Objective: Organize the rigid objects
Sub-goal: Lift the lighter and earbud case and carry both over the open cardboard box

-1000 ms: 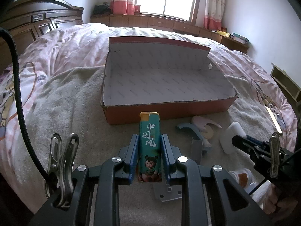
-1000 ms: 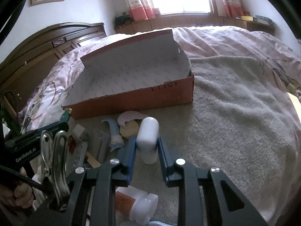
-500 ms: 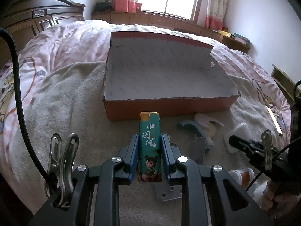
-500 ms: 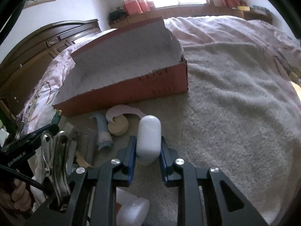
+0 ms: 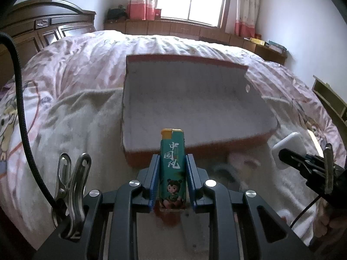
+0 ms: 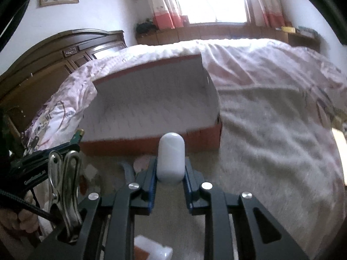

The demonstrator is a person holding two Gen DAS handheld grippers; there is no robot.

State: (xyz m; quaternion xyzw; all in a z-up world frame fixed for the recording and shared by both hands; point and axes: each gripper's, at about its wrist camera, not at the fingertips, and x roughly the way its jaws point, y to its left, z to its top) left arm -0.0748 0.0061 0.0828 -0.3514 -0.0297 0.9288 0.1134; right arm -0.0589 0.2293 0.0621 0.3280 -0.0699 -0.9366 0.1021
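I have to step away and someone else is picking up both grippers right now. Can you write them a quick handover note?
Left gripper: shut on the green lighter, held upright, just short of the box's near wall.
Right gripper: shut on the white capsule-shaped case, also in front of the box.
Orange cardboard box: open on the grey blanket; nothing visible inside it.
Done: both items are gripped and off the blanket.
Left: set each item in the box and release. Several small items lie on the blanket before the box, too blurred to identify; a white and orange container sits below the right gripper.
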